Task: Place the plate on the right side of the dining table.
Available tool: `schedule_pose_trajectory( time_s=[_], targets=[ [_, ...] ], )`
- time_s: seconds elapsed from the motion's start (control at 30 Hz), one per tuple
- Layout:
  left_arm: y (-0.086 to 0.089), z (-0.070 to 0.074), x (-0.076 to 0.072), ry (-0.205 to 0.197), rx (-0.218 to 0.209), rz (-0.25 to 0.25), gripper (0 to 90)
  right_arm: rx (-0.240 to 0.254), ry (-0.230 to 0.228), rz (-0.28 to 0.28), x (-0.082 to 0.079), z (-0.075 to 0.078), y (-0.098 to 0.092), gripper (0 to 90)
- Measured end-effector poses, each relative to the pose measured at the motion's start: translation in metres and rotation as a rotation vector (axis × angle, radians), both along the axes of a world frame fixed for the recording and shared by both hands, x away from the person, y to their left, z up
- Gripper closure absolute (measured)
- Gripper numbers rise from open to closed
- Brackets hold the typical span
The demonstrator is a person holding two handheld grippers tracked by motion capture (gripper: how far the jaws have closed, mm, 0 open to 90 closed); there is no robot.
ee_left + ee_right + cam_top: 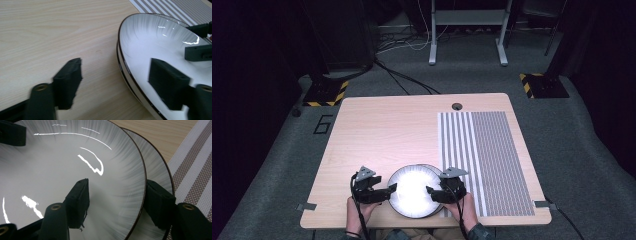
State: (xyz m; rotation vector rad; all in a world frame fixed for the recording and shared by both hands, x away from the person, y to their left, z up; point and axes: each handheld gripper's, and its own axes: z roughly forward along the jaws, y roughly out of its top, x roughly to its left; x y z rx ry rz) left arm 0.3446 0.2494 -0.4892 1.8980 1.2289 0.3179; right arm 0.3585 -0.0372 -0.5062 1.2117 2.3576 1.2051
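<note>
Two white plates with dark rims are stacked near the table's front edge. The upper plate sits a little off centre, so the lower plate peeks out at its right. My left gripper straddles the stack's left rim, one jaw over the bare table and one over the plate's inside, with neither pad pressing. My right gripper straddles the upper plate's right rim, with its outer jaw over the lower plate and its inner pad clear of the rim.
A grey-and-white striped placemat covers the right part of the wooden table, just right of the plates. A cable hole sits near the far edge. Floor stands and cables lie beyond the table.
</note>
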Motion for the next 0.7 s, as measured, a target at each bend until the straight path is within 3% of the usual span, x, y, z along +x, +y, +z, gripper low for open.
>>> schedule_pose_trajectory(
  time_s=[0.07,0.13,0.17,0.2,0.27,0.4,0.43,0.6,0.7],
  targets=[
    [-0.002,-0.001,0.0,0.001,0.004,-0.006,36.4,-0.001,-0.004,-0.004,0.001,0.0,-0.001,46.0],
    [-0.005,-0.002,-0.001,-0.005,0.0,-0.014,48.1,0.007,0.008,-0.024,0.001,0.0,-0.003,52.1],
    [-0.006,-0.002,-0.001,-0.011,0.001,-0.015,48.1,0.007,0.008,-0.024,0.001,0.0,-0.003,52.1],
    [-0.006,-0.002,-0.001,-0.02,-0.004,-0.02,59.4,0.004,0.008,-0.025,0.002,0.001,-0.003,52.9],
    [-0.006,-0.003,-0.002,-0.02,-0.022,-0.025,65.9,0.012,0.018,-0.029,0.003,0.001,-0.003,53.9],
    [-0.01,-0.003,-0.002,-0.02,-0.02,-0.005,67.9,0.043,0.039,-0.047,0.006,0.0,-0.006,61.1],
    [-0.01,-0.003,-0.001,-0.019,-0.027,0.002,70.0,0.065,0.046,-0.059,0.008,-0.001,-0.008,64.3],
    [-0.013,-0.005,-0.002,-0.008,-0.054,0.033,71.7,0.07,0.034,-0.099,0.009,-0.001,-0.006,68.4],
    [-0.013,-0.006,-0.002,-0.008,-0.08,0.062,73.8,0.1,0.051,-0.123,0.01,-0.002,-0.008,72.3]
  ],
)
